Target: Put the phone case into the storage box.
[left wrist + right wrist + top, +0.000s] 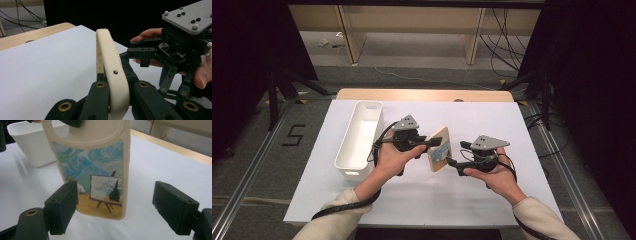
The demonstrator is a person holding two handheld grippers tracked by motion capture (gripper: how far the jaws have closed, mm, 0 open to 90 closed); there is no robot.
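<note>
A cream phone case point(439, 148) with a painted picture of swirling blue sky and an easel point(100, 170) hangs above the white table top, roughly upright. My left gripper point(429, 142) is shut on its upper end, the two black jaws pinching the cream rim point(111, 67) from both sides. My right gripper point(452, 162) comes in from the right and stands open point(118, 207) around the case's lower end. Its left pad sits close by the case's edge, and its right pad stands well clear of it.
A long white bin point(359, 140) stands on the white sheet point(512, 125) to the left of my left hand, and its corner point(32, 145) shows behind the case. The wooden table edge point(422, 94) runs along the far side. Cables lie on the floor beyond.
</note>
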